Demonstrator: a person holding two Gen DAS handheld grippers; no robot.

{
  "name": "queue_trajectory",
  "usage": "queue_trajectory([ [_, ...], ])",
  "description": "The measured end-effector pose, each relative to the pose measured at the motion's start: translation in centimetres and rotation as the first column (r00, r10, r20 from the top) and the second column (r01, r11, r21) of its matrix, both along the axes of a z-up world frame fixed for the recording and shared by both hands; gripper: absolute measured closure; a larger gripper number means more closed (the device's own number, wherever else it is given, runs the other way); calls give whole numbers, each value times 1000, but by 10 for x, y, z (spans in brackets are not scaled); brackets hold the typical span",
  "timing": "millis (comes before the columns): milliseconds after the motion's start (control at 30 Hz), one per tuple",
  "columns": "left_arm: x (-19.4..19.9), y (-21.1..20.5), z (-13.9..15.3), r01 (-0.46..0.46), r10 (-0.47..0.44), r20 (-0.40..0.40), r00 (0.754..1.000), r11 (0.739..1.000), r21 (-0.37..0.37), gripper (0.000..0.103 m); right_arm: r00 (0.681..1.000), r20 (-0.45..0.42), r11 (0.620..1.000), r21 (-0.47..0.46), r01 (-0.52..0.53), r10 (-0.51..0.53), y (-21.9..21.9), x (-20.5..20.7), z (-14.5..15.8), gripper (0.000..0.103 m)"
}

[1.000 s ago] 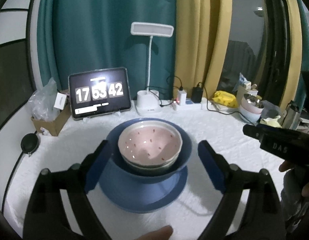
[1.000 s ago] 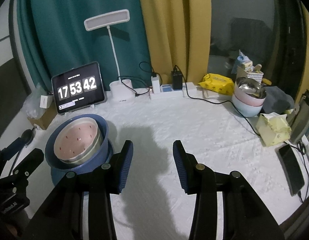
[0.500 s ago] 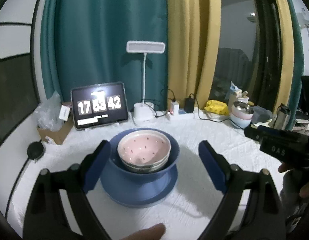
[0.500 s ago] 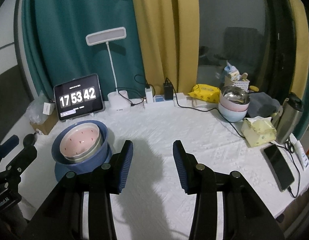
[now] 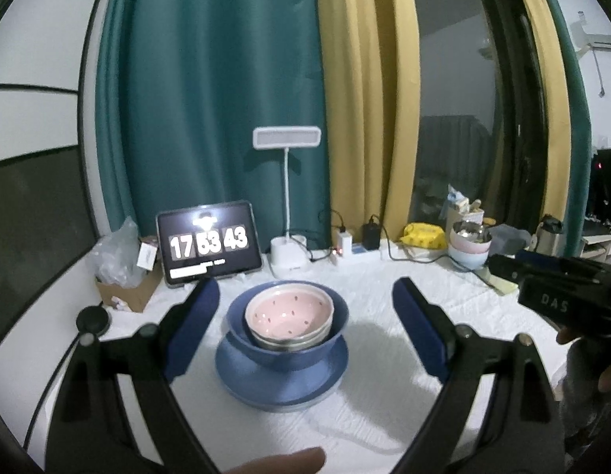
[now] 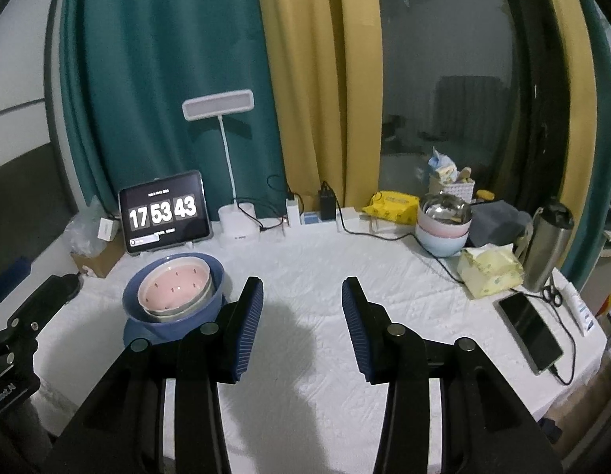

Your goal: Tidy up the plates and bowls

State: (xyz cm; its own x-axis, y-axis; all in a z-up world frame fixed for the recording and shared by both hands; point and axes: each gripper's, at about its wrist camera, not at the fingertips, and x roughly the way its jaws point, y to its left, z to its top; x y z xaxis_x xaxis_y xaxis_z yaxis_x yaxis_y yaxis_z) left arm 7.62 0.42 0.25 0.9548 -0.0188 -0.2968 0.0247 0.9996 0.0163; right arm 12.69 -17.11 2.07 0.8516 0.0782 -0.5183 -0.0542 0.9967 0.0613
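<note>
Two stacked bowls (image 5: pixel 288 312) both views, phone (image 6: pixel 529 326) right wrist only

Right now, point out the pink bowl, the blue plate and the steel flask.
pink bowl (image 5: pixel 287 314), left wrist view, on its speckled inside.
blue plate (image 5: pixel 281 385), left wrist view, on its bare front rim.
steel flask (image 6: pixel 548 247), right wrist view, on its body.

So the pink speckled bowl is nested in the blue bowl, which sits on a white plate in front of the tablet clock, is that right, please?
Not quite: the plate under the blue bowl is blue, not white. The left wrist view shows it plainly. The rest stands: the pink speckled bowl is nested in the blue bowl, in front of the tablet clock.
</note>
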Motion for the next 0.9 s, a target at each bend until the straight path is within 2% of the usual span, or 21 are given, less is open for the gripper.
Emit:
queue_trajectory([
  [133,-12,-2,9,-7,6,43,999,1000,16,13,999,33,1000,-18,6,-6,0,-10,9,59],
  [533,-25,1,25,-12,12,100,995,1000,7,12,992,120,998,-49,42,-36,-7,-33,31,58],
  [633,-25,4,27,-3,5,95,996,1000,-18,12,991,129,998,-51,43,-36,-8,-34,32,57],
  [733,-24,4,27,-2,3,96,995,1000,-18,12,990,134,998,-52,42,-34,-8,-36,34,53],
  [900,-25,4,28,7,-5,98,995,1000,-17,12,990,132,998,-43,46,-40,-10,-36,34,52],
])
